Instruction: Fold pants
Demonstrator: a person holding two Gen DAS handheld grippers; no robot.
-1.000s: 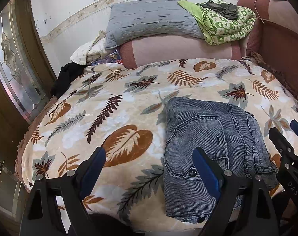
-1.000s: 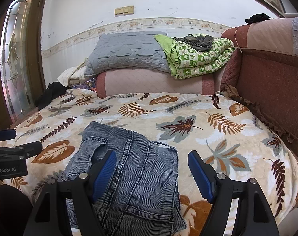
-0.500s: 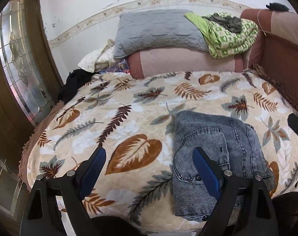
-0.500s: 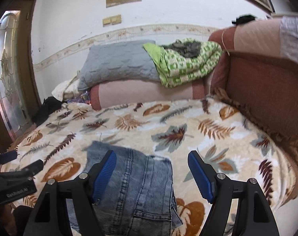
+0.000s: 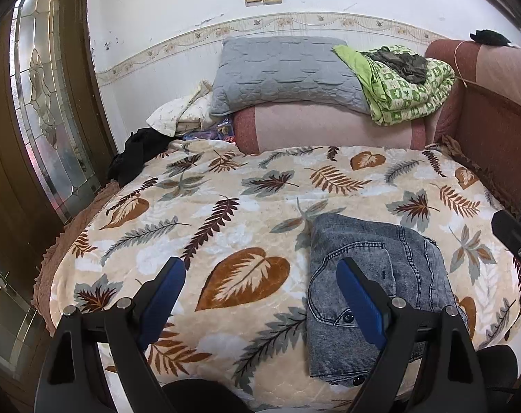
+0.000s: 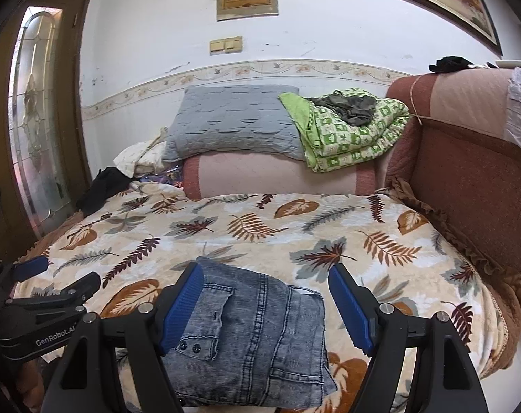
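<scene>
1. Folded denim pants (image 5: 374, 275) lie flat near the front edge of the leaf-print blanket (image 5: 226, 206).
2. My left gripper (image 5: 260, 292) hangs above the blanket, fingers spread, empty.
3. My right gripper (image 6: 265, 304) hangs over the pants, likewise spread and empty.

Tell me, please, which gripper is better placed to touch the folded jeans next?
Right, probably. The right gripper hangs open with the folded jeans centred between its fingers; the left gripper frames mostly blanket.
</scene>
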